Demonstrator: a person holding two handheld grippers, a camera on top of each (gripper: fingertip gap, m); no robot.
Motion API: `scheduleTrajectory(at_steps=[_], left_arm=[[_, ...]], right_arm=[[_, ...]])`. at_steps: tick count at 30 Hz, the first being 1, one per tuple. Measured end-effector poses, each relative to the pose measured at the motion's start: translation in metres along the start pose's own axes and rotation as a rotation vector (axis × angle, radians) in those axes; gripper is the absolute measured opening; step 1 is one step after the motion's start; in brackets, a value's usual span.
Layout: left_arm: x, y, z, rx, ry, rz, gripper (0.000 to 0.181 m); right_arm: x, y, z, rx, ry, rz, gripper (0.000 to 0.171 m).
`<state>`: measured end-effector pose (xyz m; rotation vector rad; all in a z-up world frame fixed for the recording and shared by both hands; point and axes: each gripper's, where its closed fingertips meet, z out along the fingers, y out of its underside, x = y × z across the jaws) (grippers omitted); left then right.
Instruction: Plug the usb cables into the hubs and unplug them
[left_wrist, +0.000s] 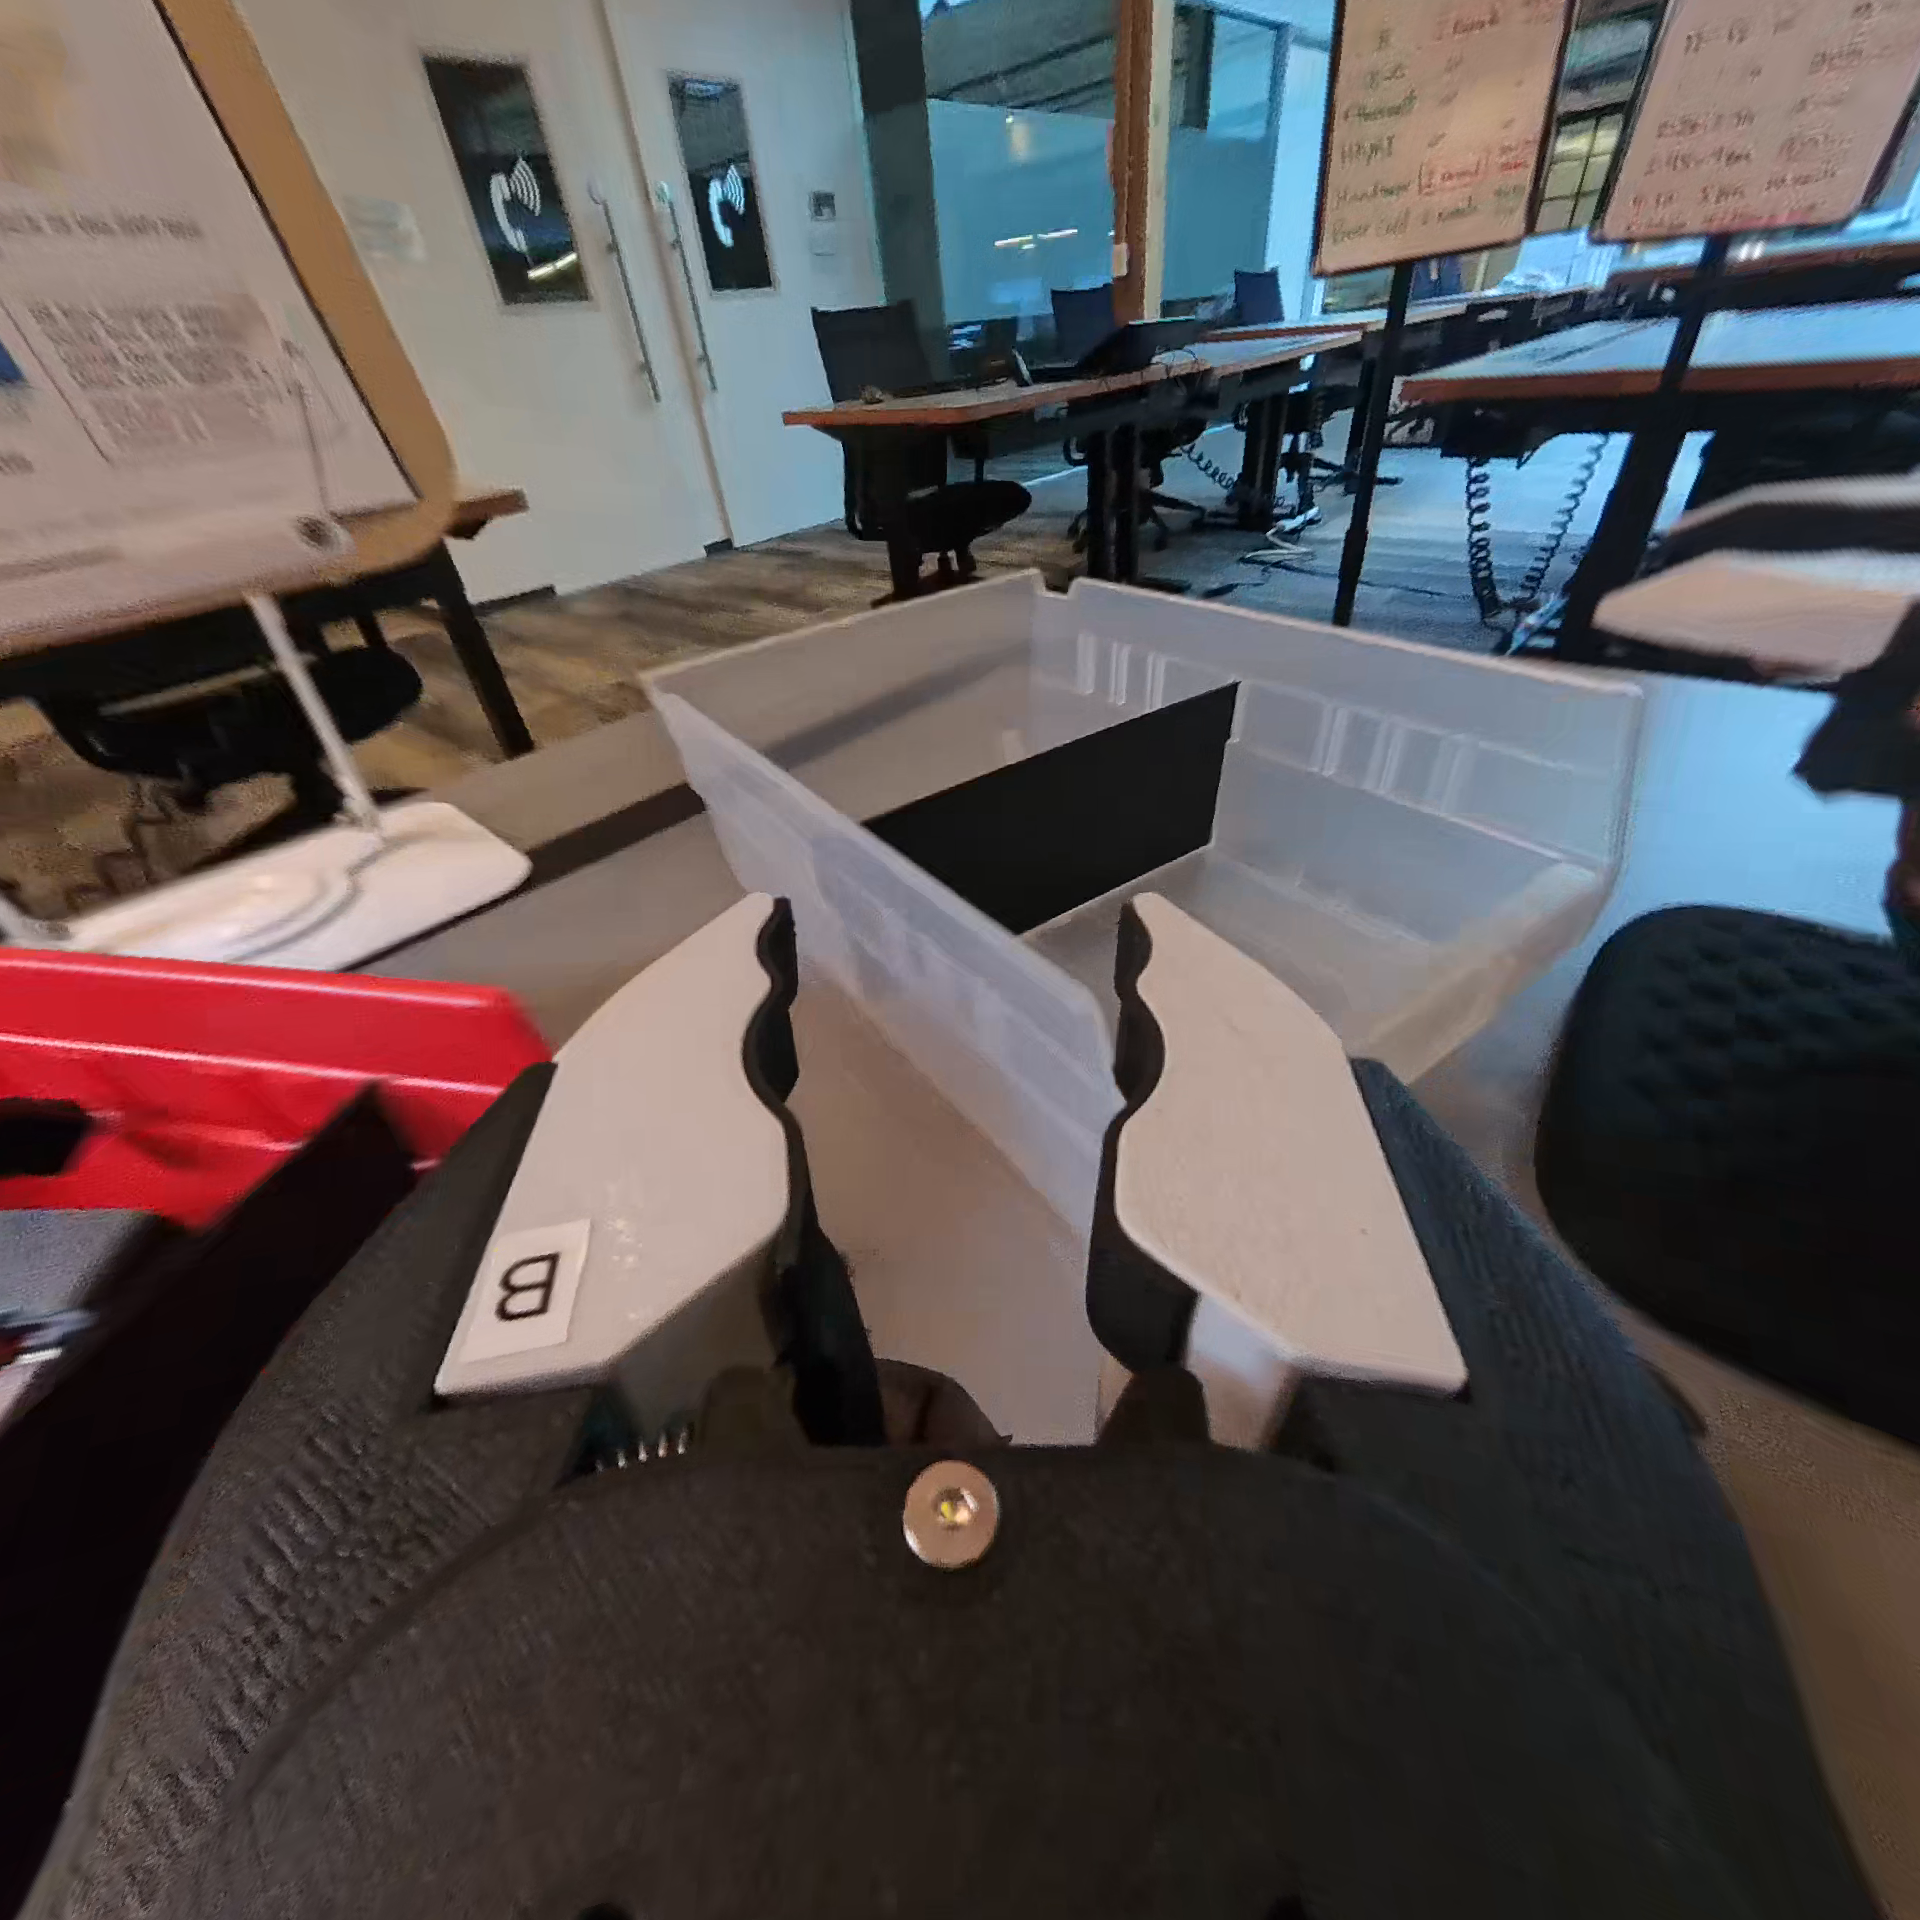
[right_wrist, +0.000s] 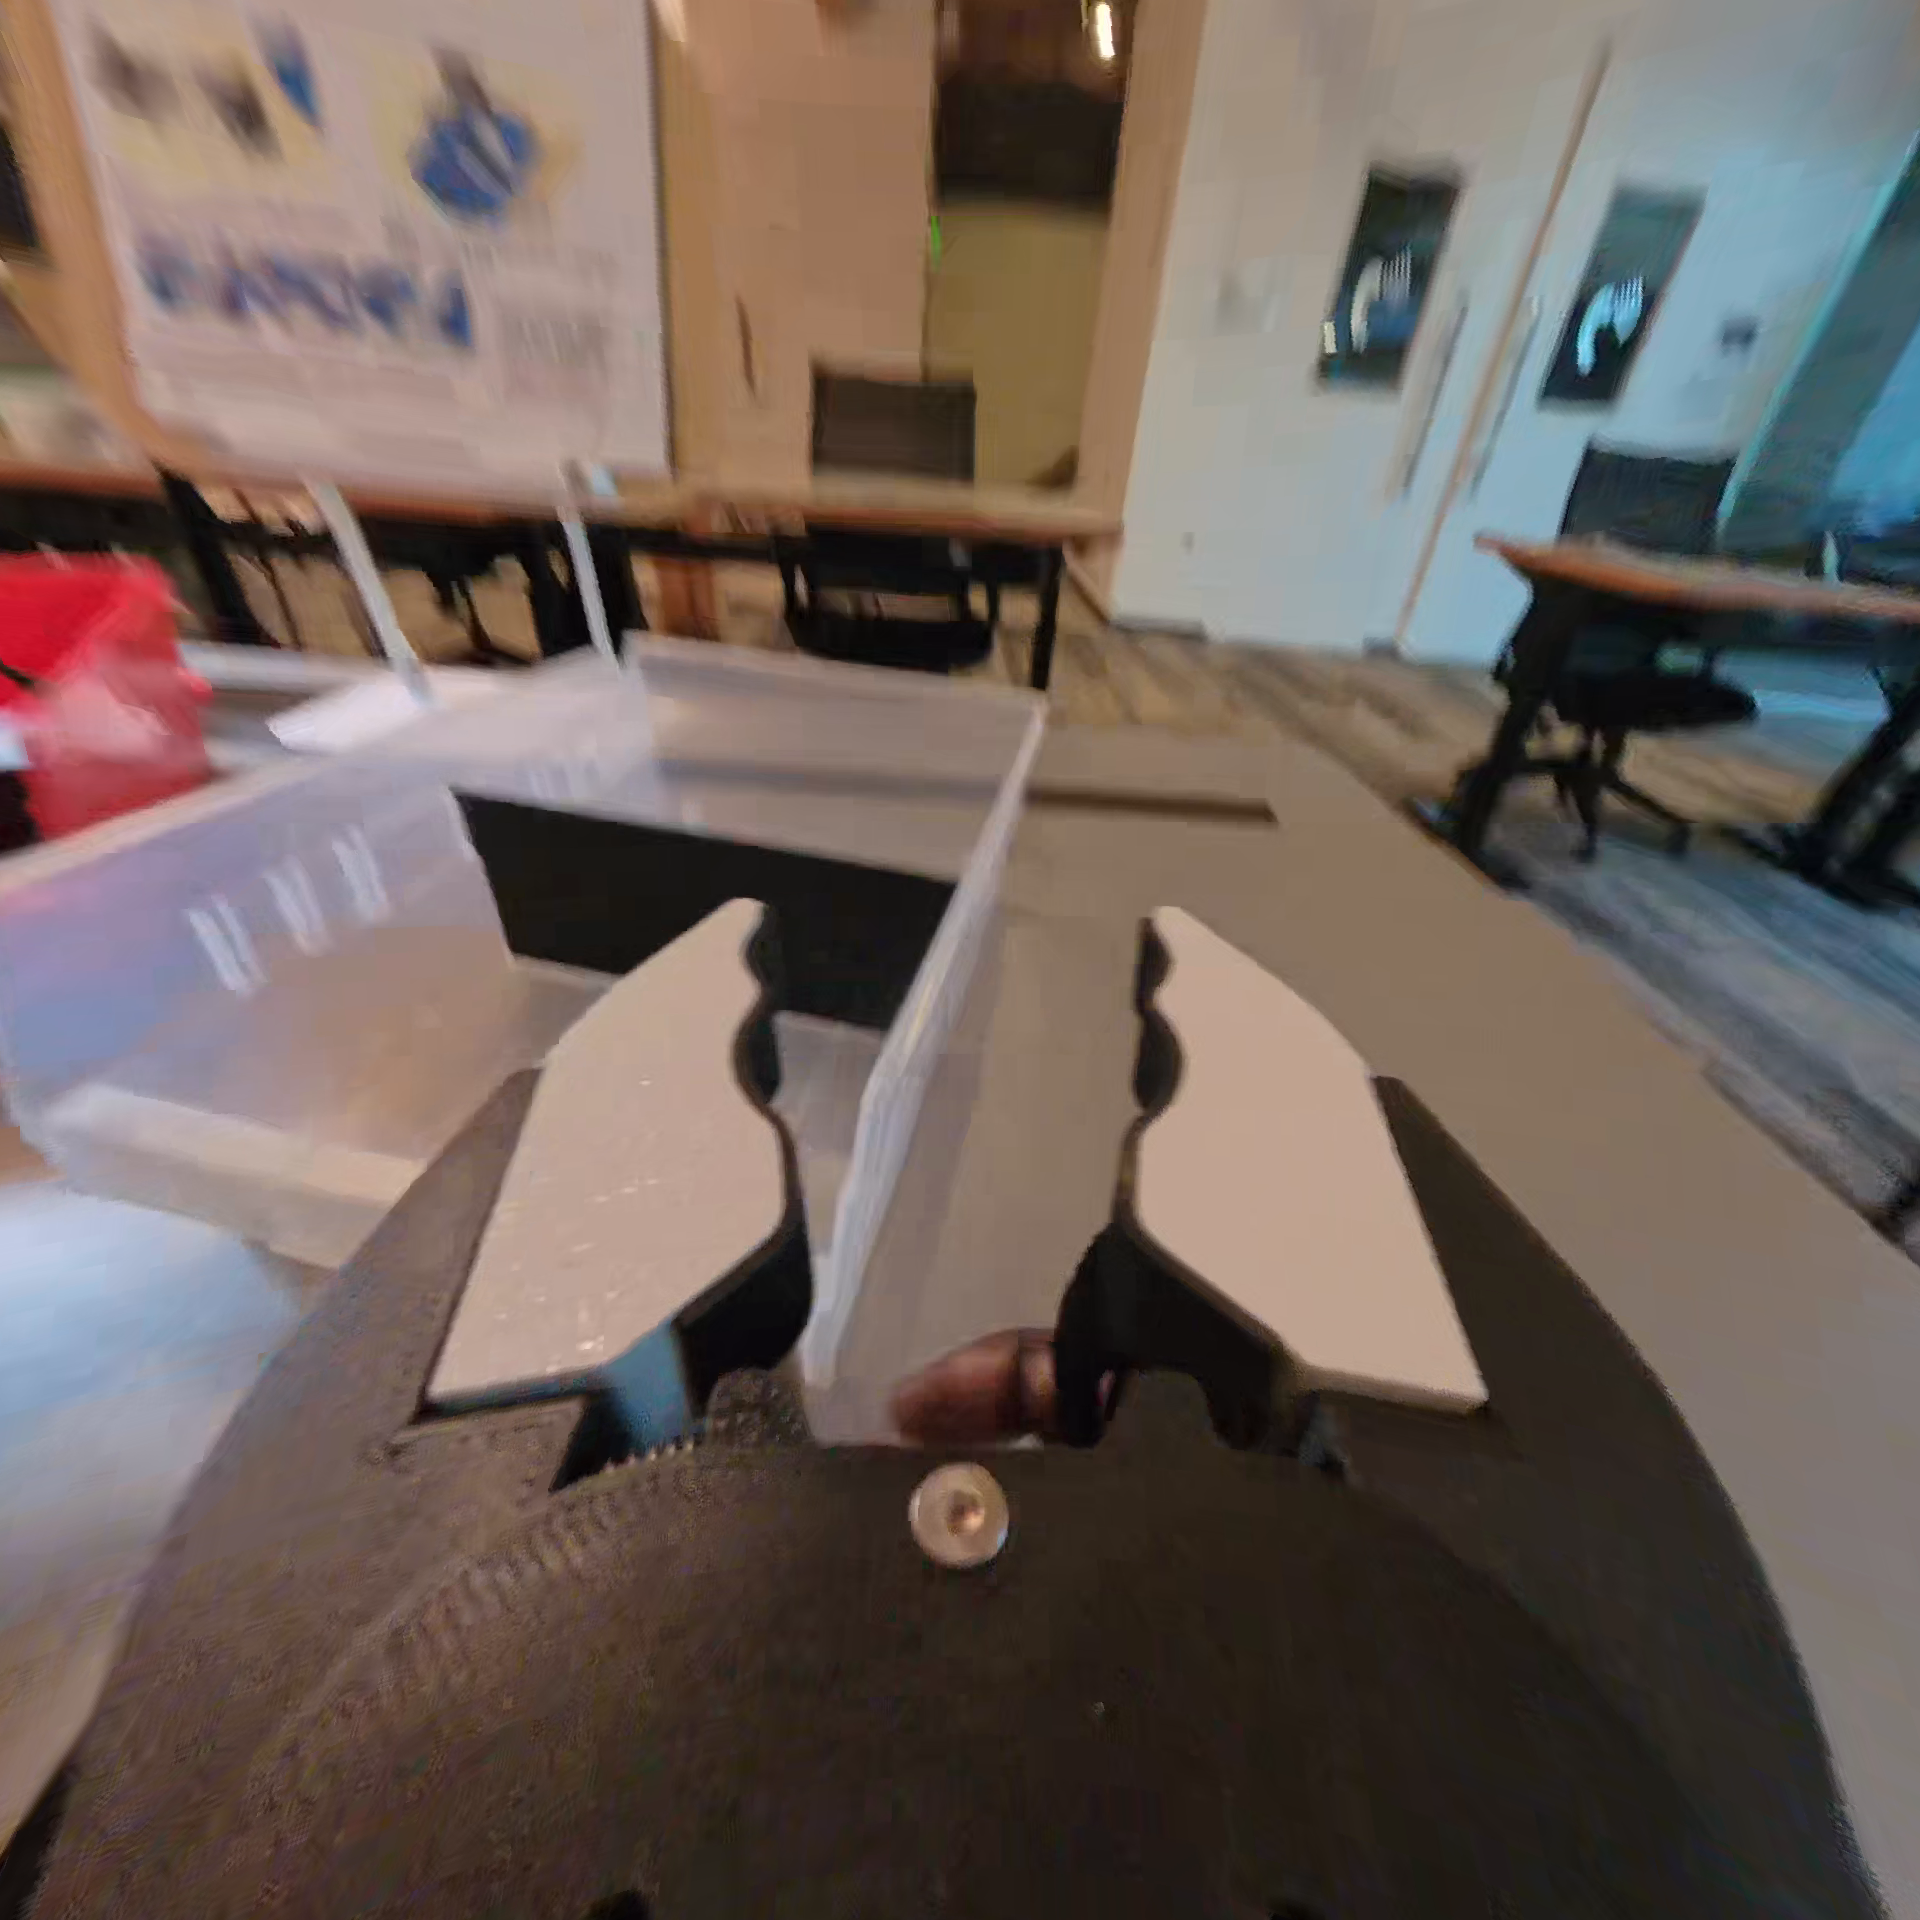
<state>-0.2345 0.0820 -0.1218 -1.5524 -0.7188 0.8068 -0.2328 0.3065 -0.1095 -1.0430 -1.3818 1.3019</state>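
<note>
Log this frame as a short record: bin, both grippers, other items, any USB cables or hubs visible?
bin: clear plastic bin on grey table, black divider inside
left gripper: open, straddling one bin wall
right gripper: open, straddling a bin wall
other: red bin at left
cables, hubs: none visible

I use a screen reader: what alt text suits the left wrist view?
The open left gripper straddles one side wall of a clear plastic bin with a black divider, on a grey table; a red plastic bin sits left.
</note>
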Motion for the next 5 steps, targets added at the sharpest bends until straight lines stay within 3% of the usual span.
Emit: scheduleTrajectory(at_steps=[2, 5], left_arm=[[-0.014, -0.001, -0.023, -0.069, 0.015, 0.056, 0.059], [-0.035, 0.026, -0.049, -0.329, 0.073, 0.101, 0.062]], right_arm=[[-0.01, -0.018, -0.009, 0.075, -0.076, 0.022, 0.077], [-0.058, -0.01, -0.015, -0.156, -0.327, 0.005, 0.062]])
